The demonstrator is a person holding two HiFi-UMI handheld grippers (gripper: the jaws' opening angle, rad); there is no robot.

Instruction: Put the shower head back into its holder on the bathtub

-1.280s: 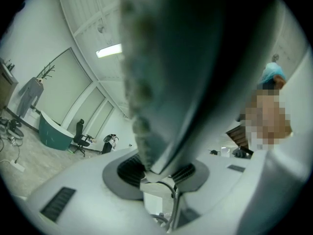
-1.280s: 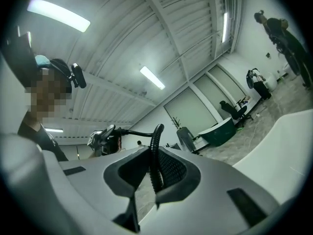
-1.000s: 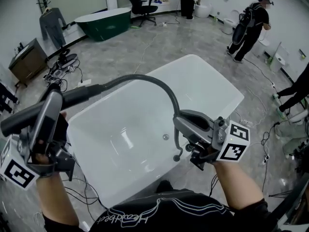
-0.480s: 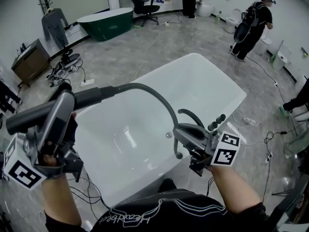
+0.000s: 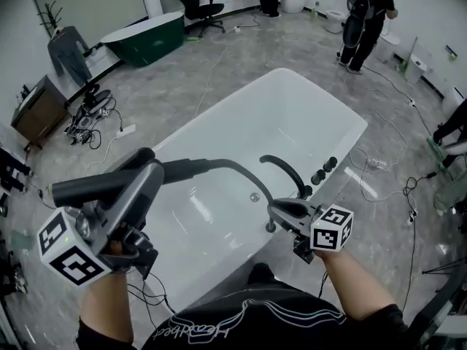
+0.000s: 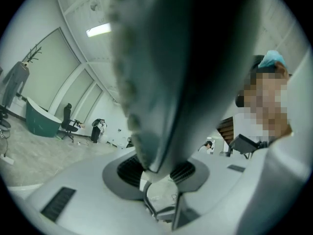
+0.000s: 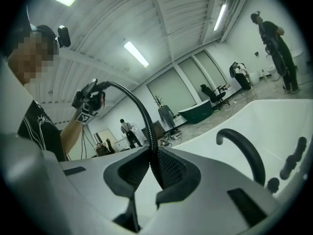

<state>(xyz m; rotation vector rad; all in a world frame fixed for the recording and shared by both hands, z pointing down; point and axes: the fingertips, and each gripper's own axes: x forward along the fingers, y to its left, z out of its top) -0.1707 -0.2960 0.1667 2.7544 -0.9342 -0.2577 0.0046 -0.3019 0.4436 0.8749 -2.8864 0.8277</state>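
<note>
Fingers of left gripper [image 5: 142, 184], held level at lower left, clamp shower head [image 5: 80, 189]; right gripper [image 5: 277, 210], lower right, pinches hose [image 5: 219, 165] over bathtub [image 5: 321, 115].

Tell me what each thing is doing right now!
Dark grey shower head: off the tub, clamped in the left claw.
Black ribbed hose: arched above the tub, pinched in the right claw.
White bathtub: empty, no water.
Black curved tap: not running.
</note>
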